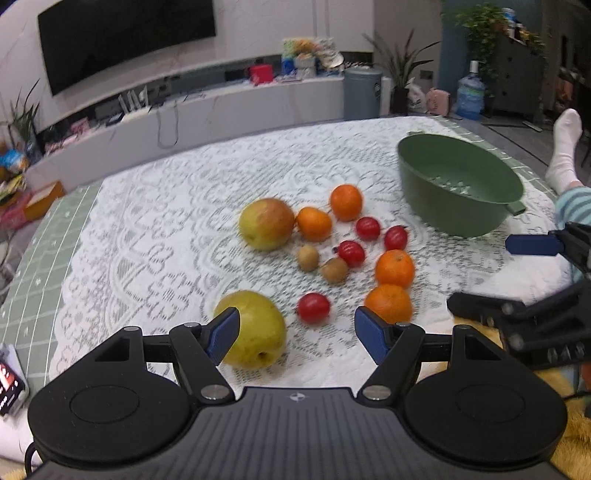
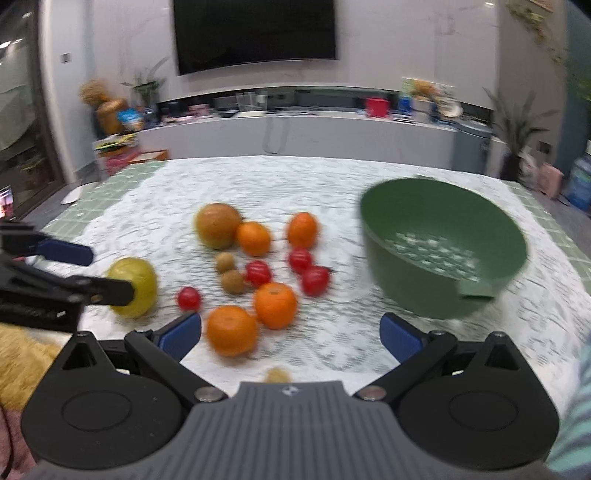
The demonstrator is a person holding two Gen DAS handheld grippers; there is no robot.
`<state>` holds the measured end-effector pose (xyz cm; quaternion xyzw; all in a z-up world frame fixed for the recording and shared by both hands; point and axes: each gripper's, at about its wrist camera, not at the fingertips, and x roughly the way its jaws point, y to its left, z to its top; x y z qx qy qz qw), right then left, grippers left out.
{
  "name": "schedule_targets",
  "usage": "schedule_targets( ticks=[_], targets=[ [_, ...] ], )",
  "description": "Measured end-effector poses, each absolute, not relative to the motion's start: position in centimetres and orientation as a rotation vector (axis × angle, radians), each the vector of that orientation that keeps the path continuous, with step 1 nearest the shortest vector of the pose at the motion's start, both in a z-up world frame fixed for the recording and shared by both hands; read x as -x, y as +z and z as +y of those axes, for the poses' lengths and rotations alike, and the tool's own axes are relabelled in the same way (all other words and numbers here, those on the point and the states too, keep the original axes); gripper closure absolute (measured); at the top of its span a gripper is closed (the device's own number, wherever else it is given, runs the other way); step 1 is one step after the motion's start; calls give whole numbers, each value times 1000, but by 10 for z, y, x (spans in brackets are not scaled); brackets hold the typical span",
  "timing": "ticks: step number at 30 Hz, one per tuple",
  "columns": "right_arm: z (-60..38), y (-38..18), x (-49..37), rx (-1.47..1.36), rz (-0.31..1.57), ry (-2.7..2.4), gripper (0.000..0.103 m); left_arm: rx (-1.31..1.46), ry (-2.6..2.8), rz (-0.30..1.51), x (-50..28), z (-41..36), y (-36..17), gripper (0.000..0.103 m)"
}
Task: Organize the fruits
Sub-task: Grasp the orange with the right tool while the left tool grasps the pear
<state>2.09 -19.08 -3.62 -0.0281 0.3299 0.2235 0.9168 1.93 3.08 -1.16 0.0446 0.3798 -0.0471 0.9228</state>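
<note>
My left gripper (image 1: 295, 334) has its blue-padded fingers spread wide apart with nothing between them; its left pad overlaps the near yellow-green apple (image 1: 255, 330) in view, whether touching I cannot tell. My right gripper (image 2: 290, 338) is likewise spread wide and holds nothing. Just ahead of its left pad lies a round orange mandarin (image 2: 232, 330), with a second mandarin (image 2: 276, 304) touching it just behind.

All the fruit lies loose on the white lace tablecloth (image 1: 166, 221). To the left of the near mandarins is a small red cherry tomato (image 1: 313, 307), alone. Further on come two small brown kiwi-like fruits (image 1: 321, 264) side by side, then three more red tomatoes (image 1: 373, 236) in a loose cluster. Behind them sit two further mandarins (image 1: 330, 214) and a large reddish-yellow apple (image 1: 266, 223), which touches the left one.

To the right, apart from the fruit, stands the dark green plastic colander bowl (image 2: 443, 254) with a perforated bottom, no fruit in it.

On the far wall hangs a black television (image 2: 255, 33).
</note>
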Motion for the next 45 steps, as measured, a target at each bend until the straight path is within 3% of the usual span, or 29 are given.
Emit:
schedule_targets(
  ticks=[7, 16, 24, 36, 45],
  targets=[
    [-168, -44, -33, 41, 750, 541, 5, -23, -112, 840, -29, 46, -16, 25],
    [-153, -59, -49, 20, 840, 556, 28, -1, -83, 858, -42, 62, -34, 24],
    [-146, -71, -61, 7, 883, 557, 32, 49, -66, 862, -51, 73, -47, 22],
    [-137, -82, -70, 14, 919, 553, 52, 81, -56, 860, -59, 80, -58, 19],
    [-131, -85, -70, 46, 911, 546, 57, 163, -63, 896, -64, 92, -67, 28]
  ],
)
